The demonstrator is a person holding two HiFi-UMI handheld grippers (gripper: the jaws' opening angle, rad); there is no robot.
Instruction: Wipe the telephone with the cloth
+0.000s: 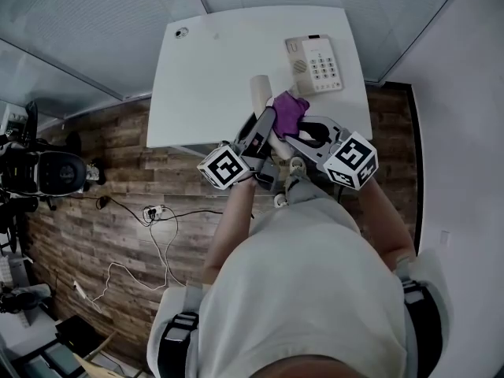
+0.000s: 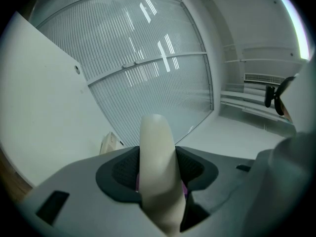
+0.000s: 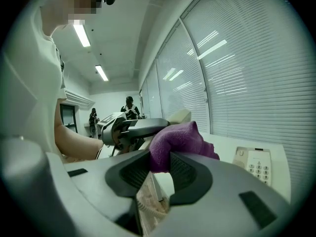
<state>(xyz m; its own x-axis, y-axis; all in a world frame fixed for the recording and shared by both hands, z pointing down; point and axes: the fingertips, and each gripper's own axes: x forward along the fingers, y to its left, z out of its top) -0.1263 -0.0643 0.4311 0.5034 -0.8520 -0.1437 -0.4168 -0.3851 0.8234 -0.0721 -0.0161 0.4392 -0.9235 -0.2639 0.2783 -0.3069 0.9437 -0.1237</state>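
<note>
Handset (image 2: 157, 172) stood clamped in the left fingers (image 2: 123, 169), off the desk (image 1: 205, 77) and nearer than the base (image 1: 315, 64), long axis running out from them, while the right fingers (image 3: 190, 174), shut on the cloth (image 3: 175, 142), held that just beside, on the side toward the base.

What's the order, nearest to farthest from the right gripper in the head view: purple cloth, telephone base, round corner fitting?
1. purple cloth, held in the right gripper.
2. telephone base, beyond it, to the right.
3. round corner fitting, far left.
</note>
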